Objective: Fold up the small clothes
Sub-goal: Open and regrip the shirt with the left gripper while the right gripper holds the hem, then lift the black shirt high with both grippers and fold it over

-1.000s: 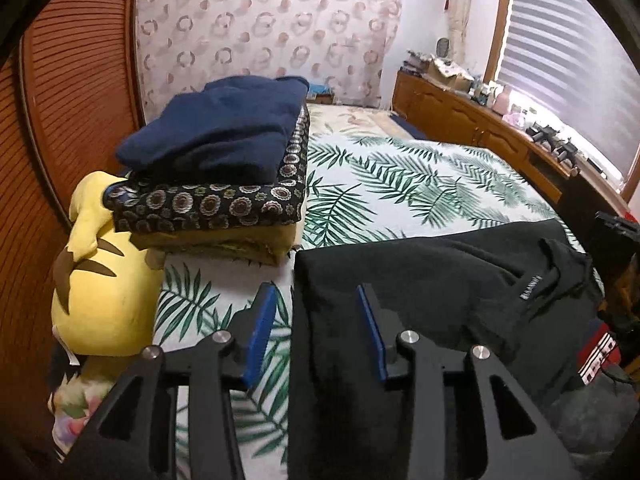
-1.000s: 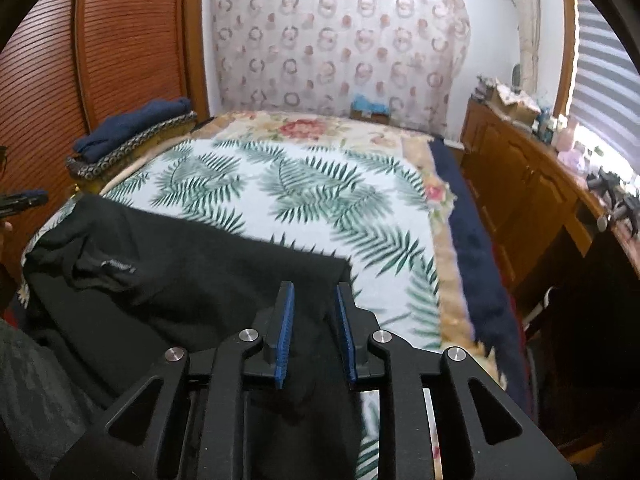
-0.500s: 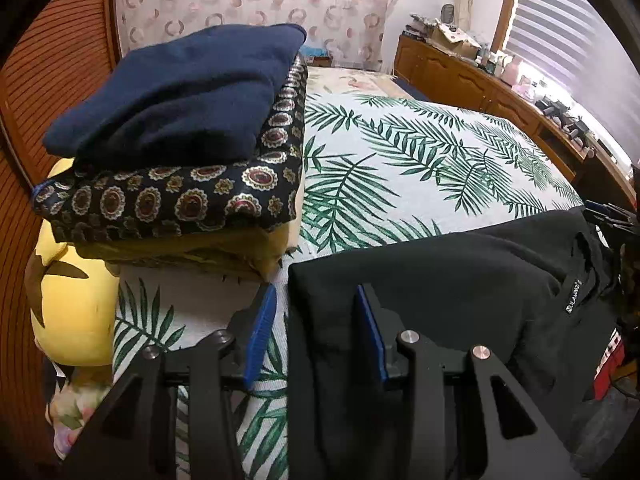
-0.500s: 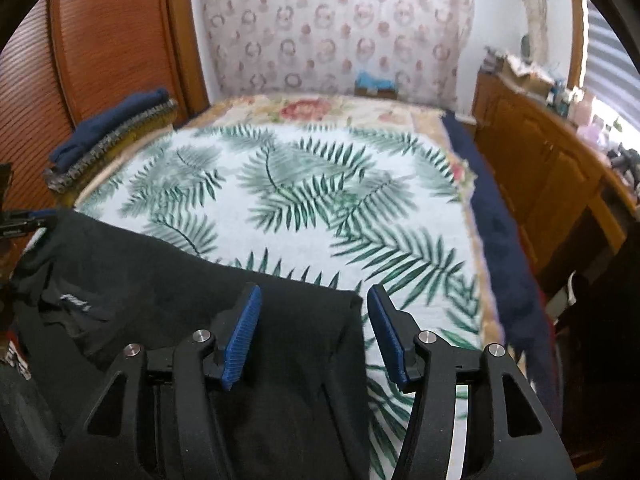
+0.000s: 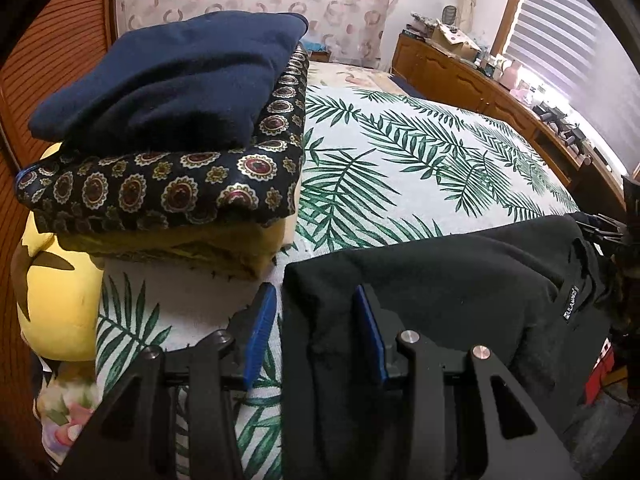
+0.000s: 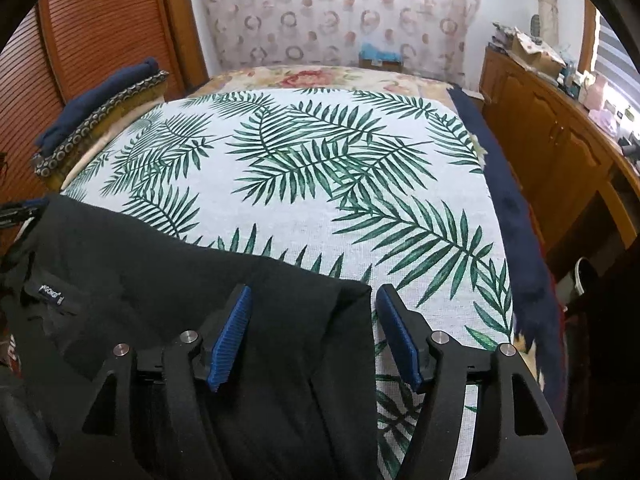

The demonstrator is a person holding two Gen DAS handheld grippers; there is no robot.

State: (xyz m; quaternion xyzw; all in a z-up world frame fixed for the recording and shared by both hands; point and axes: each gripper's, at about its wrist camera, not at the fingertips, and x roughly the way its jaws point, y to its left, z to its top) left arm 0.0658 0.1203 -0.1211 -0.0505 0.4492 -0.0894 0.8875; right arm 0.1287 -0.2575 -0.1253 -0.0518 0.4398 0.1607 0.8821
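1. Our left gripper (image 5: 314, 328), black-framed with blue ribbed pads, has its jaws parted, straddling the left corner of a black fabric garment (image 5: 440, 300) with a small white-lettered label; one pad sits over the bedspread, the other over the cloth, and nothing is clamped between them
2. Our right gripper (image 6: 314, 332), of the same black and blue build, has its jaws spread wide over the garment's right corner, the left pad above the black cloth and the right pad above the bedspread just beside the garment's edge; it holds nothing
3. The black garment (image 6: 160, 280) lies flat along the near edge of a white bedspread printed with green palm leaves (image 6: 320, 184), stretching from one gripper to the other, its label towards the middle near edge
4. In the left wrist view, just beyond the garment's left corner, we see a stack of folded textiles: a navy blue folded fleece (image 5: 168, 84) on top, a dark folded cloth with round medallion print (image 5: 160, 188) under it, and a mustard yellow folded blanket (image 5: 192, 248) at the bottom
5. A yellow plush toy with brown markings (image 5: 56, 300) rests beside the stack, at the bed's left edge
6. A wooden cabinet with panelled doors (image 6: 552, 128) runs along the right of the bed, cluttered on top, and a curtain with ring pattern (image 6: 340, 12) hangs behind the bed
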